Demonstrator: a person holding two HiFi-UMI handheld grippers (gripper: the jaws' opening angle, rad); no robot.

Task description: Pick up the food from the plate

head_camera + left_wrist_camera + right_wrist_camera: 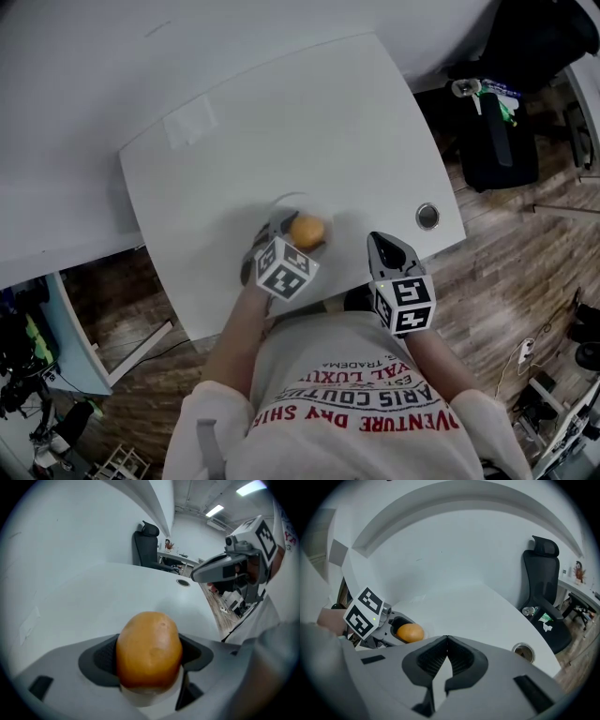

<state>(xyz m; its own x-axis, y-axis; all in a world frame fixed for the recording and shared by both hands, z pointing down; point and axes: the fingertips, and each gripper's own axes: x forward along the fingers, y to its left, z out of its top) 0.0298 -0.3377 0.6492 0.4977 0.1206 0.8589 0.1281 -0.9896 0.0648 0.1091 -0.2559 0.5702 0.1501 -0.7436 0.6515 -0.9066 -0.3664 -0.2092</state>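
An orange-brown rounded piece of food point(307, 230) sits over a white plate point(281, 200) near the front edge of the white table point(309, 122). My left gripper point(298, 234) has its jaws on both sides of the food point(149, 649), the dark pads pressing against it; a bit of the plate point(150, 696) shows underneath. My right gripper point(380, 244) hovers to the right of the plate, apart from it, its jaws shut with nothing between them point(446, 641). In the right gripper view the food point(410, 632) lies in the left gripper point(396, 627).
A round cable hole point(427, 216) is set in the table's right front corner. A faint taped rectangle point(190, 124) lies at the far left. A black office chair point(543, 592) stands beyond the table; bags point(497, 141) sit on the wooden floor.
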